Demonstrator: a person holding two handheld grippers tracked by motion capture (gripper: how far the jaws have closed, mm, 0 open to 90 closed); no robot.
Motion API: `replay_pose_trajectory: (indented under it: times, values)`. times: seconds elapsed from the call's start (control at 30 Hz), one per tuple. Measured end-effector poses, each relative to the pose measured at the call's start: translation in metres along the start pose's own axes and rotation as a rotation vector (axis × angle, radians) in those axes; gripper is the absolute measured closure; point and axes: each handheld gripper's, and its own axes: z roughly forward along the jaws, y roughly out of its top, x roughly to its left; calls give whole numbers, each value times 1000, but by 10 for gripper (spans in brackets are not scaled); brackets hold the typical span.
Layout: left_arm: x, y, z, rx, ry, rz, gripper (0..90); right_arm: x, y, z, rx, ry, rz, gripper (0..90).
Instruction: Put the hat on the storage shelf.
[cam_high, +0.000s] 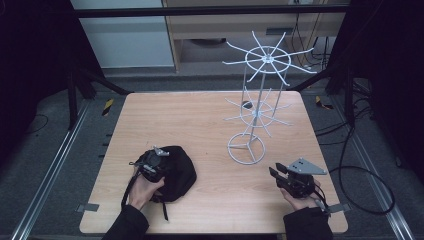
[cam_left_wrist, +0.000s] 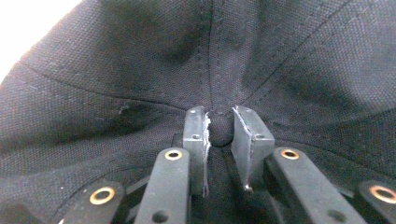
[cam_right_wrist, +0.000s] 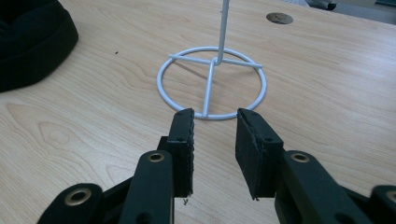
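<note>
While we look down from the high view, here's how we read the table:

Cap: a black cap (cam_high: 175, 172) lying on the near-left part of the wooden table (cam_high: 200, 115), crown up as far as we can tell. In the right gripper view it's the dark lump at the upper left corner (cam_right_wrist: 32, 42), well apart from that gripper.

Left gripper: the left gripper (cam_high: 150, 167) sits right on top of the cap, with the person's hand (cam_high: 142, 192) behind it. In the left gripper view we see the gripper (cam_left_wrist: 219, 133) pinching the little button at the top of the crown, where the seams all meet. Jaws nearly together, clamped on that button, fabric bunched up around them.

Right gripper: the right gripper (cam_high: 280, 175) is at the near-right of the table, held in the other hand (cam_high: 302, 200), grey three-cornered plate on top. In its own view the gripper (cam_right_wrist: 215, 140) has its jaws spread with nothing between them, hovering just over bare wood.

Rack: a white wire rack (cam_high: 260, 100) stands upright right of centre, two tiers of spokes on a pole above a ring base (cam_right_wrist: 212, 84). The right gripper points straight at that base, near it but not touching.

Hole: a small round dark port (cam_right_wrist: 279, 18) in the tabletop beyond the rack.
</note>
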Motion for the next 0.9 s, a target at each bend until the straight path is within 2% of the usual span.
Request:
replay_pose_trajectory:
  times: [0.13, 0.2, 0.23, 0.27, 0.33, 0.4, 0.6, 0.63, 0.67, 0.7, 0.77, 0.9]
  values:
    - [2, -2, -9, -54, -19, -6, 748, -1, 0, -1, -1, -1, 3, 672]
    - [3, -3, -19, -96, -41, -19, 748, -2, 0, -1, -2, -1, 3, 672]
    - [4, -4, -31, -129, -48, -17, 748, -2, 0, -1, -3, -1, 3, 673]
    - [4, -4, -31, -129, -48, -17, 748, -2, 0, -1, -3, -1, 3, 673]
    - [5, -5, -42, -169, -52, -17, 748, -2, 0, -1, -3, -1, 4, 672]
    - [7, -6, -54, -220, -56, -33, 748, -2, 0, -1, -3, -1, 3, 672]
    - [12, -7, -85, -347, -58, -43, 748, -3, 0, -1, -2, -4, 5, 672]
    - [12, -7, -96, -390, -55, -43, 749, -3, -1, -1, -3, -6, 5, 673]
    - [12, -7, -96, -390, -55, -43, 748, -3, -1, -1, -3, -6, 5, 673]
    - [12, -6, -103, -414, -51, -42, 748, -3, -1, -1, -3, -6, 4, 674]
    - [13, -7, -112, -459, -73, -51, 749, -4, -1, -2, -4, -9, 5, 675]
    - [11, -5, -132, -550, -91, -54, 749, -5, -1, -2, -6, -15, 7, 676]
